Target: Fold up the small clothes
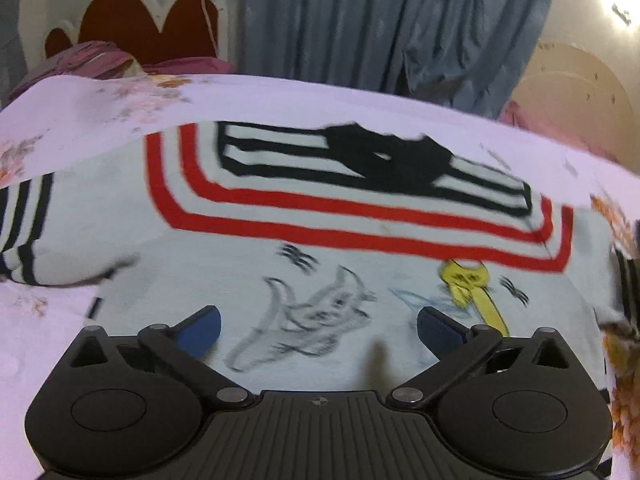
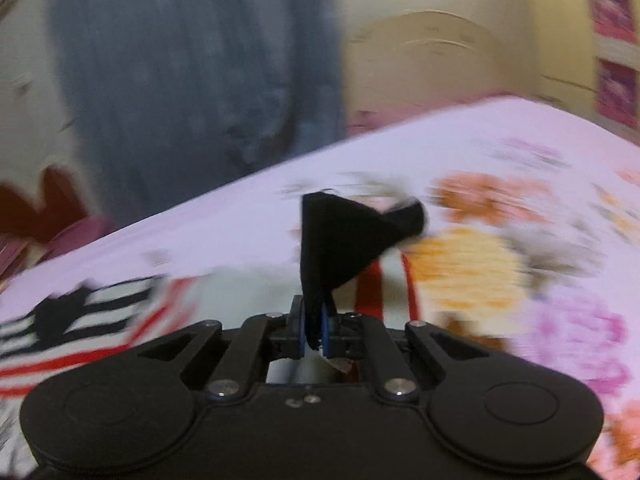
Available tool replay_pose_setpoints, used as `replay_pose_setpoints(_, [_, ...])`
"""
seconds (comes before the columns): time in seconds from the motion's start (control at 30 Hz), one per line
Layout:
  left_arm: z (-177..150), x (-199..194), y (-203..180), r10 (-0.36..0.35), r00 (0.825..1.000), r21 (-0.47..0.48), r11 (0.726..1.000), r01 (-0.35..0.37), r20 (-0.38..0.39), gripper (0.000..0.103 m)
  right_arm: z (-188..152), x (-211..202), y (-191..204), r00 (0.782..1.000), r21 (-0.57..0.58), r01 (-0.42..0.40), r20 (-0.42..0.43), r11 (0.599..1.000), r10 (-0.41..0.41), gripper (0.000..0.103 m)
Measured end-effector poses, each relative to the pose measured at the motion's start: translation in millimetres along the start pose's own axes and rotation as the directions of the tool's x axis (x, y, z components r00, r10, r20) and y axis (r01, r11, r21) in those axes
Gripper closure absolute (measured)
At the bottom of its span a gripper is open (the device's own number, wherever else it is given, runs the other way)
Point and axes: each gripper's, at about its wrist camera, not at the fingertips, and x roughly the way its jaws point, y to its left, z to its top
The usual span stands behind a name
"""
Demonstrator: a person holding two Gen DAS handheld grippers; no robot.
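The little white sweater [image 1: 320, 240] lies flat in the middle of the bed [image 1: 100, 96]. The right tongs [image 2: 316, 332] pinch its black edge [image 2: 340, 240] tight. The left tongs [image 1: 318, 326] are wide open, holding nothing. Pull the edge over slowly, keeping it straight.

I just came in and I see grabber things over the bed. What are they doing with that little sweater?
Someone is folding a small white sweater with red and black stripes, spread on the flowery bedsheet. The right gripper is shut on a black edge of the sweater and holds it lifted. The left gripper is open, just above the drawings on the front, holding nothing. The fold is not finished yet.
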Motion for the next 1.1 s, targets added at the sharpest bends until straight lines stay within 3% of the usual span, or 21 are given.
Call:
replay_pose_setpoints(0.1, [3.0, -5.6, 28.7, -0.073, 0.997, -0.04, 0.996, 0.073, 0.022, 0.001, -12.8, 6.8, 66.2, 0.995, -0.101, -0.092, -0.035, 0.991, 0.089, 0.096])
replay_pose_setpoints(0.13, [3.8, -7.3, 36.4, -0.086, 0.996, -0.045, 0.995, 0.087, 0.027, 0.005, -19.1, 10.4, 88.6, 0.992, -0.125, -0.125, -0.052, 0.984, 0.119, 0.096])
replay_pose_setpoints(0.17, [4.7, -8.5, 44.2, -0.094, 0.995, -0.047, 0.994, 0.095, 0.03, 0.014, -25.1, 13.1, 107.0, 0.987, -0.138, -0.154, -0.069, 0.978, 0.145, 0.096])
replay_pose_setpoints(0.3, [7.1, -12.2, 75.9, -0.113, 0.993, -0.087, 0.989, 0.116, 0.044, 0.016, -48.8, 26.7, 176.4, 0.969, -0.216, -0.231, -0.134, 0.949, 0.206, 0.096])
replay_pose_setpoints(0.53, [1.5, -7.5, 108.7, -0.141, 0.989, -0.136, 0.98, 0.145, 0.037, 0.016, -92.0, 45.3, 248.7, 0.93, -0.277, -0.331, -0.259, 0.902, 0.262, 0.095])
replay_pose_setpoints(0.6, [0.1, -4.1, 109.7, -0.166, 0.986, -0.141, 0.976, 0.168, 0.027, 0.016, -104.5, 45.9, 257.2, 0.929, -0.297, -0.326, -0.276, 0.898, 0.246, 0.088])
replay_pose_setpoints(0.63, [0.5, -2.7, 108.1, -0.179, 0.984, -0.143, 0.973, 0.181, 0.027, 0.016, -105.1, 41.5, 257.6, 0.927, -0.297, -0.337, -0.271, 0.893, 0.26, 0.073])
replay_pose_setpoints(0.7, [2.1, -0.3, 102.0, -0.225, 0.974, -0.137, 0.964, 0.228, 0.036, 0.016, -98.9, 26.4, 252.1, 0.922, -0.272, -0.361, -0.25, 0.892, 0.296, 0.055])
replay_pose_setpoints(0.77, [5.8, 4.7, 90.8, -0.285, 0.957, -0.136, 0.948, 0.289, 0.05, 0.016, -89.3, 10.1, 240.2, 0.933, -0.238, -0.345, -0.195, 0.908, 0.303, 0.057])
replay_pose_setpoints(0.83, [10.8, 15.5, 73.6, -0.334, 0.941, -0.12, 0.934, 0.338, 0.046, 0.016, -79.7, -2.3, 220.1, 0.942, -0.173, -0.326, -0.146, 0.929, 0.303, 0.068])
replay_pose_setpoints(0.97, [19.8, 45.7, 36.3, -0.367, 0.93, -0.088, 0.927, 0.365, -0.016, 0.018, -59.4, -17.4, 172.1, 0.976, -0.082, -0.214, -0.054, 0.973, 0.21, 0.083])
replay_pose_setpoints(1.0, [21.0, 52.5, 28.0, -0.361, 0.932, -0.081, 0.93, 0.358, -0.031, 0.021, -55.5, -20.6, 160.0, 0.983, -0.064, -0.18, -0.035, 0.982, 0.178, 0.083])
replay_pose_setpoints(1.07, [23.7, 63.8, 14.5, -0.353, 0.934, -0.073, 0.934, 0.349, -0.057, 0.047, -49.3, -26.3, 135.2, 0.994, -0.02, -0.111, -0.004, 0.994, 0.111, 0.085])
replay_pose_setpoints(1.1, [24.4, 69.0, 8.7, -0.339, 0.938, -0.068, 0.94, 0.335, -0.071, 0.055, -47.3, -25.8, 121.8, 0.997, 0.004, -0.077, 0.0, 0.997, 0.077, 0.085])
